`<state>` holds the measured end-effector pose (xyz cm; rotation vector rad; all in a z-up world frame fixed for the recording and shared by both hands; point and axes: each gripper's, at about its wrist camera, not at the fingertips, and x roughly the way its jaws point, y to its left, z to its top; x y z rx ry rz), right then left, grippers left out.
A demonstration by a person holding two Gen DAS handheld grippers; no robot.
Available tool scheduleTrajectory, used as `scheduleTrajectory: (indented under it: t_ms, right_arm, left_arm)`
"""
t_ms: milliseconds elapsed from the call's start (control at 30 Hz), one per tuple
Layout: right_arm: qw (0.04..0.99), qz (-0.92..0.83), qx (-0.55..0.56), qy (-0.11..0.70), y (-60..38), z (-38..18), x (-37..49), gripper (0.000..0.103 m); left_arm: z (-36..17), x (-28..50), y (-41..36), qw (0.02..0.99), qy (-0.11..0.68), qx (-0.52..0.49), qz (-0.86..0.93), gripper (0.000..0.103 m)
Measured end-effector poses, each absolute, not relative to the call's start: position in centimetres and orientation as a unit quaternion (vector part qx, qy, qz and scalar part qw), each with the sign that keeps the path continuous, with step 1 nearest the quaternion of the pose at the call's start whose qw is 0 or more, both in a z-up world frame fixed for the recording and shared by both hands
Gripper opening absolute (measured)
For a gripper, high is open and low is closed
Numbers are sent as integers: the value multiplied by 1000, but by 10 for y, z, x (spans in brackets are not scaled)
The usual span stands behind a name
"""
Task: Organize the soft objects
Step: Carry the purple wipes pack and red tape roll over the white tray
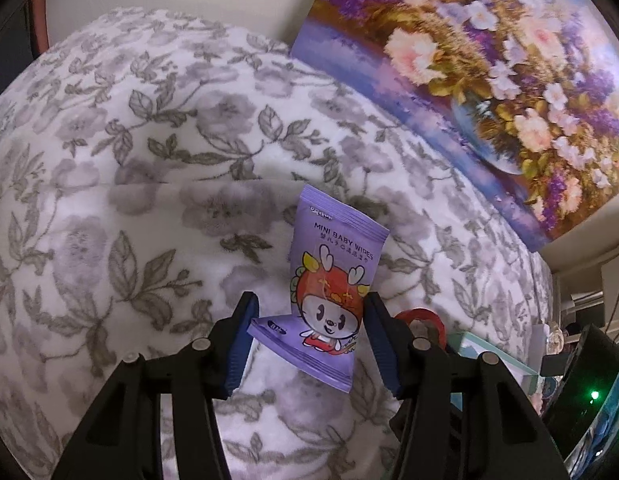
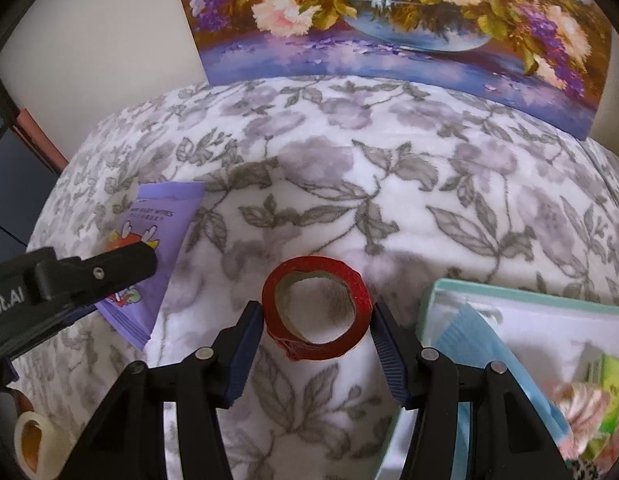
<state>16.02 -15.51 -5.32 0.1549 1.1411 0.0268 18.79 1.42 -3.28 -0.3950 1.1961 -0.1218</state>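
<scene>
A purple pack of mini baby wipes (image 1: 333,248) with a cartoon figure stands tilted between the blue pads of my left gripper (image 1: 311,308), which is shut on its lower part, just above the floral blanket (image 1: 149,160). In the right wrist view the same pack (image 2: 161,216) sits at the left, with one black left finger (image 2: 121,264) across it. My right gripper (image 2: 315,312) is shut on a red glitter tape roll (image 2: 351,280), with a pad on each side of it. That roll (image 1: 419,314) also peeks out behind the left gripper's right-hand finger.
A teal-rimmed box (image 2: 437,292) at the right holds a blue face mask (image 2: 469,332), a green pack and a pink soft item. A flower painting (image 2: 389,20) leans against the wall behind the blanket. A cream ring-shaped thing (image 2: 29,440) lies at the lower left.
</scene>
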Motion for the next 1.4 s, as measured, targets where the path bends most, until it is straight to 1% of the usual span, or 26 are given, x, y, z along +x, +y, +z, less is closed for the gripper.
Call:
scheduleTrajectory:
  t_ms: [267,567,767,933,1233,1400]
  right_arm:
    - [846,5,76,527,-159,-18,128,58]
    - [842,-10,103,530,-173,-3,78,58]
    - [846,-24,126,518,-187,13,43,58]
    - [846,-39,139,514,-198,18,16,58]
    - [840,-73,165,512,-226,15,-23,58]
    - [836,-91,185,508,-245,12,-36,58]
  left_arm:
    - [2,156,-1,832,530,-149,-64,56]
    - [31,112,1,857,492,-133,-76,56]
    - [24,81,-1,856,495,-126,-80,56]
    - [21,57,-14,859,496,-92,-92,56]
    - [24,16,-51,861,488,-36,-138,56]
    - [24,4,-63,859,490,-44,-145,56]
